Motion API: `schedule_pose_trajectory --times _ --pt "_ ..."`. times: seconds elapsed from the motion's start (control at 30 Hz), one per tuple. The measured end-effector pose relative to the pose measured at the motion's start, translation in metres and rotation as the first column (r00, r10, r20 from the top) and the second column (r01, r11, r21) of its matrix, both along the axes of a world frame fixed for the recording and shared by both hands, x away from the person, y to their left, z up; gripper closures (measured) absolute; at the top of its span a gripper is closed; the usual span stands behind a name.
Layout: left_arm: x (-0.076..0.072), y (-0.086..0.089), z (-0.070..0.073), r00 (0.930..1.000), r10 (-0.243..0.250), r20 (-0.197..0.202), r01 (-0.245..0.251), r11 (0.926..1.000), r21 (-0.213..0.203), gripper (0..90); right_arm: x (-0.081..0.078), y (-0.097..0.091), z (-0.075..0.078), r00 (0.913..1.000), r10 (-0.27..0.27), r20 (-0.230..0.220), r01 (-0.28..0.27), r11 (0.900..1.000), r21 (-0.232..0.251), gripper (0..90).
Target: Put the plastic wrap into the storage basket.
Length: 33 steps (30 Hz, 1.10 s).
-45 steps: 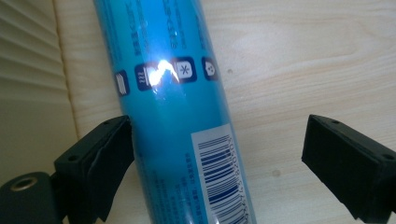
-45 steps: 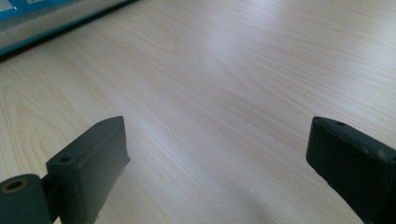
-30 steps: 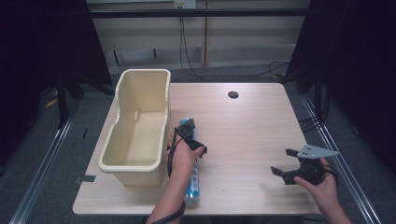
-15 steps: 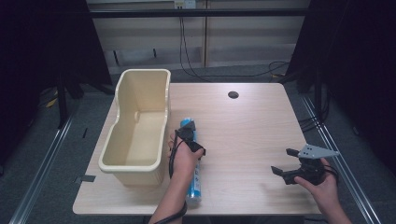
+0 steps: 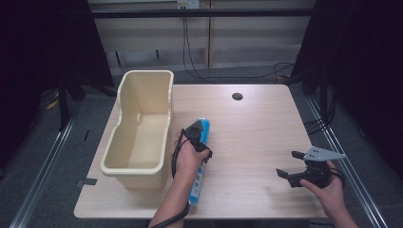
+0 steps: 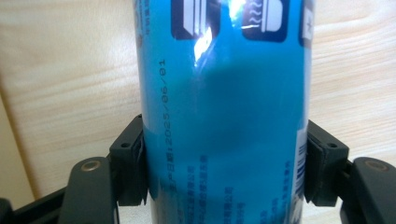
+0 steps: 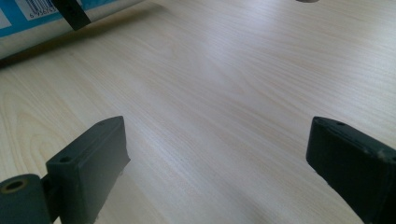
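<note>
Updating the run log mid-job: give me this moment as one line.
left gripper: shut on blue tube | tube beside cream bin | right gripper: open, nothing between jaws, over table

Cream bin [image 5: 142,137] — on wooden table [image 5: 256,128]

I see a light wood table [image 5: 266,142] on grey floor [image 5: 43,156], dark curtains [image 5: 43,42] at both sides, cables [image 5: 190,57] along the pale rear wall [image 5: 247,42].
</note>
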State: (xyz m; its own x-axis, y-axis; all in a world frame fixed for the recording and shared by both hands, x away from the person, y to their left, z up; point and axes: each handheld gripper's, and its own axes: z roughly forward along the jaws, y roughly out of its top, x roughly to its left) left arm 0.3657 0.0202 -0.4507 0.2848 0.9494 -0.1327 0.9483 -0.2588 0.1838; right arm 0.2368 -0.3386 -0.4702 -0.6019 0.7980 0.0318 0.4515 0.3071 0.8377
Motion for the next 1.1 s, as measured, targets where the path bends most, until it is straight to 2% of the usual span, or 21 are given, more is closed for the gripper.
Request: schedule_pose_trajectory --times 0.17,0.27,0.3,0.5,0.7,0.8,0.87,0.93,1.0,1.03,1.1 --pt "0.003 0.0 -0.004 0.9998 -0.003 0.018 0.003 1.0 0.0 31.9 0.0 0.0 0.001 1.0 -0.005 0.001 0.005 1.0 0.003 5.1" --pt "0.004 0.001 -0.011 0.9997 -0.004 0.022 0.004 0.9999 0.012 31.9 -0.001 -0.001 0.001 1.0 -0.003 0.001 0.003 1.0 0.004 5.1" --pt "0.004 0.001 -0.015 0.9999 -0.006 0.013 0.005 0.9998 0.018 32.0 0.0 -0.001 0.0 1.0 -0.001 0.003 0.001 1.0 0.004 5.1" --pt "0.003 0.001 -0.015 0.9998 -0.009 0.015 0.009 0.9997 0.024 31.9 0.0 0.0 0.0 1.0 -0.002 0.003 0.002 1.0 0.001 5.1" --pt "-0.002 0.004 -0.015 0.9976 -0.016 0.068 0.016 0.9999 0.004 31.3 -0.001 0.0 0.0 1.0 -0.002 0.002 0.002 1.0 0.002 5.1" --pt "-0.007 0.003 -0.012 0.9956 -0.031 0.089 0.029 0.9992 0.026 28.1 -0.001 0.0 0.0 1.0 0.0 0.001 0.0 1.0 -0.001 5.1" --pt "-0.008 0.003 -0.013 0.9961 -0.048 0.073 0.046 0.9984 0.032 25.6 0.0 0.001 0.0 1.0 0.0 0.006 0.0 1.0 -0.002 5.1" --pt "-0.01 0.003 -0.017 0.9984 -0.03 0.048 0.028 0.999 0.035 25.9 -0.001 0.001 0.0 1.0 0.006 -0.002 -0.006 1.0 -0.003 5.1" --pt "-0.011 0.004 -0.02 0.998 -0.027 0.057 0.024 0.9984 0.051 30.9 -0.001 0.001 0.001 1.0 0.003 0.003 -0.003 1.0 -0.004 5.1" --pt "-0.011 0.004 -0.02 0.998 -0.013 0.062 0.011 0.9991 0.042 31.5 -0.001 0.001 0.0 1.0 0.005 0.006 -0.005 1.0 -0.002 5.1" --pt "-0.01 0.004 -0.019 0.999 -0.009 0.043 0.008 0.9993 0.037 31.9 -0.001 0.001 0.0 1.0 0.004 0.005 -0.004 1.0 -0.002 5.1"
